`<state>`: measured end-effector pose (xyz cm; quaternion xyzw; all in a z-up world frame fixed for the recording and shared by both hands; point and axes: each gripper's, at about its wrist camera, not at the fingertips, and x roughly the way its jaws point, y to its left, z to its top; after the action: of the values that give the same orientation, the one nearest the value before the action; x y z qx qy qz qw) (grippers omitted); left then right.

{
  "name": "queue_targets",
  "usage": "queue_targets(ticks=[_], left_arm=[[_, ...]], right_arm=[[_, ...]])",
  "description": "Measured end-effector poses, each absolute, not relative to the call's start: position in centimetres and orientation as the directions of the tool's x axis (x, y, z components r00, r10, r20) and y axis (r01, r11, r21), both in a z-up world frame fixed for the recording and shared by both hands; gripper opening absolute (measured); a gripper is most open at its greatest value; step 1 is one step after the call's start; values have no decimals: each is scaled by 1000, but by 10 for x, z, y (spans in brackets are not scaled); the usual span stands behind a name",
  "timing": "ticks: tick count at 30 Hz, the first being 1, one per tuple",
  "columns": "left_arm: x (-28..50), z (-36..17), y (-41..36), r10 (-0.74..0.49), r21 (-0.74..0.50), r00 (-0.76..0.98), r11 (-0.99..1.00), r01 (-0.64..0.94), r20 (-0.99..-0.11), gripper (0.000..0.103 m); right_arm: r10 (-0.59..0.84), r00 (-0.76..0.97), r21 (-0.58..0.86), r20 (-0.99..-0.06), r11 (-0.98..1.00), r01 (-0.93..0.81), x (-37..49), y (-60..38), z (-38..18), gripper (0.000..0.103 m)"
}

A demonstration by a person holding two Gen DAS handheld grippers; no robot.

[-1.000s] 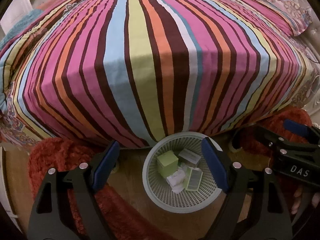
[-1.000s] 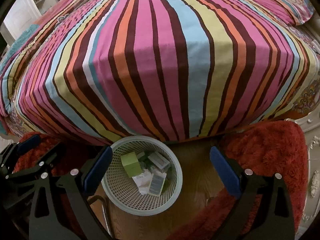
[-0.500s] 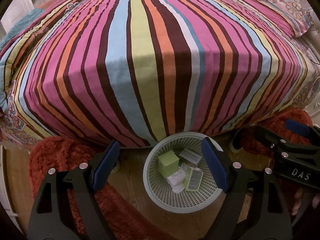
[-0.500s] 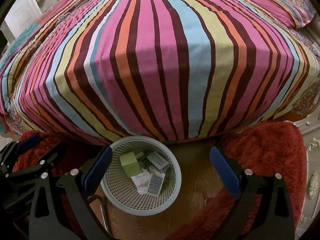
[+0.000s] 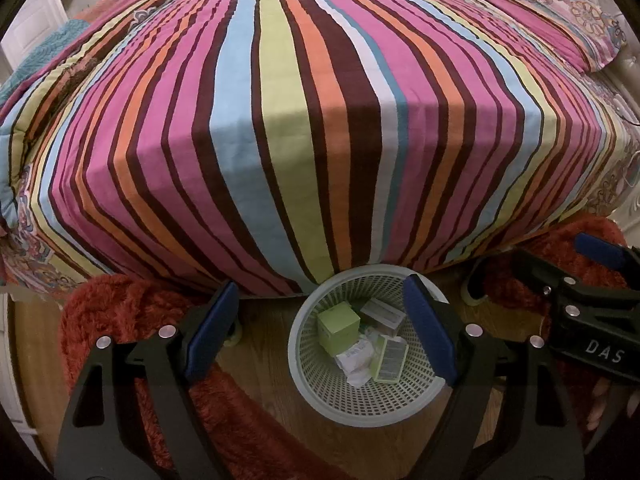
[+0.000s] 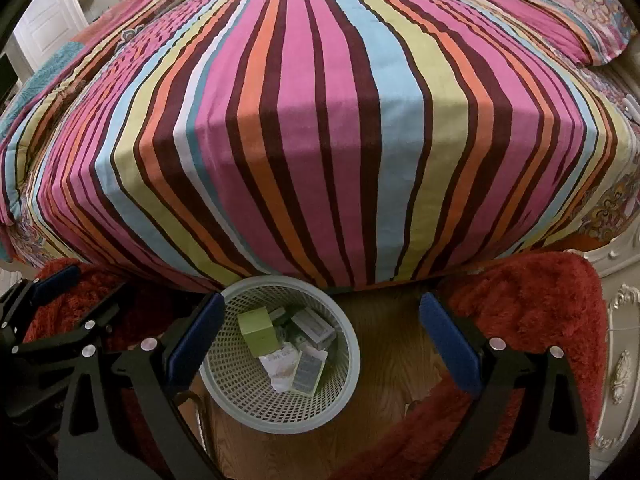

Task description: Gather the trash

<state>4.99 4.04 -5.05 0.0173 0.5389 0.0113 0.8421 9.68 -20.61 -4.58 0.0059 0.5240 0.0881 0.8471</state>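
A pale mesh waste basket stands on the wooden floor at the foot of the bed; it also shows in the right wrist view. Inside lie a green box, a white crumpled paper and small flat cartons. My left gripper is open and empty, above the basket. My right gripper is open and empty, above the basket's right side. The right gripper also shows at the right edge of the left wrist view.
A bed with a striped cover fills the view ahead. A patterned pillow lies at the far right. Red shaggy rugs lie on both sides of the basket. A white carved bed frame is at the right.
Both grippers have drifted very slightly; the basket and its contents have not moved.
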Motion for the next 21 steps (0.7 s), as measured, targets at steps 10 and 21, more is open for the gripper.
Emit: queue_targets(ticks=[10,21], left_arm=[[50,-53,40,48,53,411,999,0,-911,82],[49,-54,40,46,52,406,999,4,-913,82]], right_arm=[[155,435,102,-887,984,-144,97,-206,-46,94],[156,435,101,-887,984,-146,97,-206,-45,94]])
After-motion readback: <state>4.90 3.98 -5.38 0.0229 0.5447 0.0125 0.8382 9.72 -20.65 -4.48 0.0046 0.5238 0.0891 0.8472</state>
